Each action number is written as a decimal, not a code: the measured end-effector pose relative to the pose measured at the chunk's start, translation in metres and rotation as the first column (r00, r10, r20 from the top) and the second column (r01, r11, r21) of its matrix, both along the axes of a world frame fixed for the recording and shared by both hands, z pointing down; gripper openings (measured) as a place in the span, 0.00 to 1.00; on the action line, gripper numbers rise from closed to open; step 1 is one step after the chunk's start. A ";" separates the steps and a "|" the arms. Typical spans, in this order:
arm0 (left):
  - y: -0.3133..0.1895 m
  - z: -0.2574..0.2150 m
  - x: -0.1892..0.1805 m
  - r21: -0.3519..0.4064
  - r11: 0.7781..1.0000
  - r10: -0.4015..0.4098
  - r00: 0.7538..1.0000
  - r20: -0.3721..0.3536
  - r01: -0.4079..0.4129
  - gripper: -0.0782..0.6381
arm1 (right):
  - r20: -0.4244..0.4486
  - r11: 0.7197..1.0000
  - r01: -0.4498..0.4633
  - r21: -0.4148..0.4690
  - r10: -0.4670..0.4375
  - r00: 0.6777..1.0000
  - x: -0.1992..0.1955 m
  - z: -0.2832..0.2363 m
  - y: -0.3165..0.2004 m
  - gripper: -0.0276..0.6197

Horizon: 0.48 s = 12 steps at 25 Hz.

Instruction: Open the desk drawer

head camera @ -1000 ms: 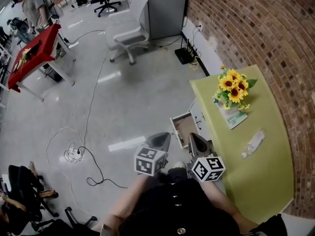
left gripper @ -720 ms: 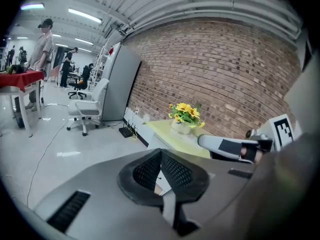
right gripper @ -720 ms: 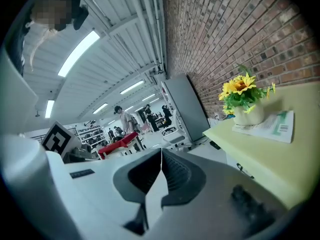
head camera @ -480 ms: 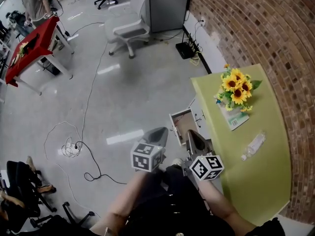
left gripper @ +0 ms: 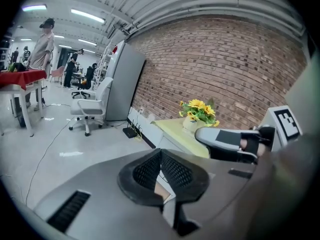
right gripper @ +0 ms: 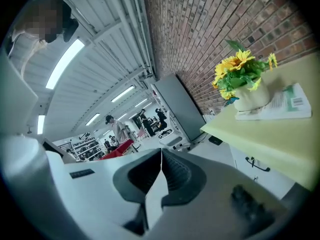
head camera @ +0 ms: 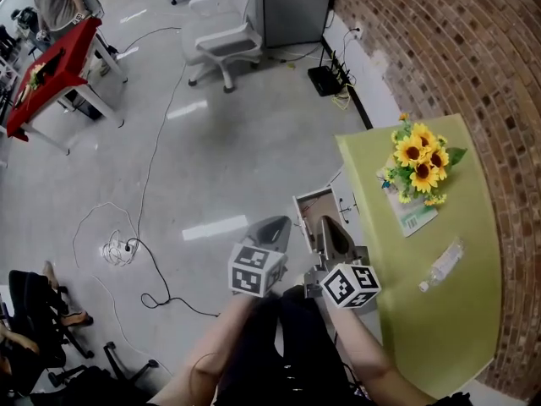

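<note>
Desk drawer (head camera: 314, 216) stands pulled out from the white front under the tabletop's (head camera: 423, 311) left edge, its open box jutting toward the bare floor (head camera: 220, 159).

At far left you have a red table (head camera: 46, 74) well apart from you, and a black chair (head camera: 34, 311) near your lower left. A cable (head camera: 152, 184) trails down the floor between them and you. A white office chair (head camera: 228, 36) stands far ahead. The stretch of floor between all of these and the drawer's outer edge is wide.

Your left gripper (head camera: 275, 225) hangs over the floor just left of the drawer. Its fingers (left gripper: 150, 171) are clenched tip to tip with nothing between them.

Your right gripper (head camera: 328, 225) sits at the drawer's near right corner, close against the desk front. Its fingers (right gripper: 175, 176) are likewise clenched on nothing.

Further right, the tabletop carries sunflowers (head camera: 423, 163), a booklet (head camera: 414, 214) just beside them and a plastic bottle (head camera: 441, 266) lying nearer you. The brick wall (head camera: 473, 49) closes that side.
</note>
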<state>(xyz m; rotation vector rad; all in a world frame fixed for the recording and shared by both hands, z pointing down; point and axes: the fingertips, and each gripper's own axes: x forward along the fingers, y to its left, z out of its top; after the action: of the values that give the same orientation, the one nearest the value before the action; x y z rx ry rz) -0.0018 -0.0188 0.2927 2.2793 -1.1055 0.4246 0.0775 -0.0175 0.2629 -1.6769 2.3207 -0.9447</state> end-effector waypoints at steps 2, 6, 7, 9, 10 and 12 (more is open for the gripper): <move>-0.005 0.006 0.003 0.008 1.000 0.006 1.000 0.002 -0.006 0.12 | 0.012 1.000 -0.009 -0.010 0.009 1.000 0.002 0.010 -0.006 0.06; -0.014 0.024 0.006 0.015 1.000 0.024 0.999 0.021 -0.024 0.12 | 0.021 0.999 -0.038 -0.031 0.038 0.999 0.007 0.036 -0.017 0.06; -0.017 0.029 0.006 0.016 0.999 0.028 0.999 0.026 -0.029 0.12 | 0.026 0.998 -0.051 -0.040 0.052 0.998 0.009 0.043 -0.019 0.06; -0.021 0.040 0.007 0.016 0.999 0.036 0.999 0.034 -0.036 0.12 | 0.039 0.995 -0.080 -0.058 0.082 0.996 0.013 0.057 -0.022 0.06; -0.022 0.047 0.008 0.012 0.999 0.041 0.998 0.038 -0.041 0.12 | 0.045 0.994 -0.093 -0.065 0.096 0.994 0.015 0.063 -0.023 0.06; -0.024 0.062 0.011 0.001 0.999 0.053 0.998 0.042 -0.054 0.12 | 0.055 0.991 -0.113 -0.077 0.117 0.992 0.018 0.077 -0.026 0.06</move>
<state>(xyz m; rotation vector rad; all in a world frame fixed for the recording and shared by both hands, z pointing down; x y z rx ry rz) 0.0096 -0.0428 0.3545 2.3154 -1.0676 0.4951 0.0960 -0.0433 0.3399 -1.7637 2.1510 -1.0537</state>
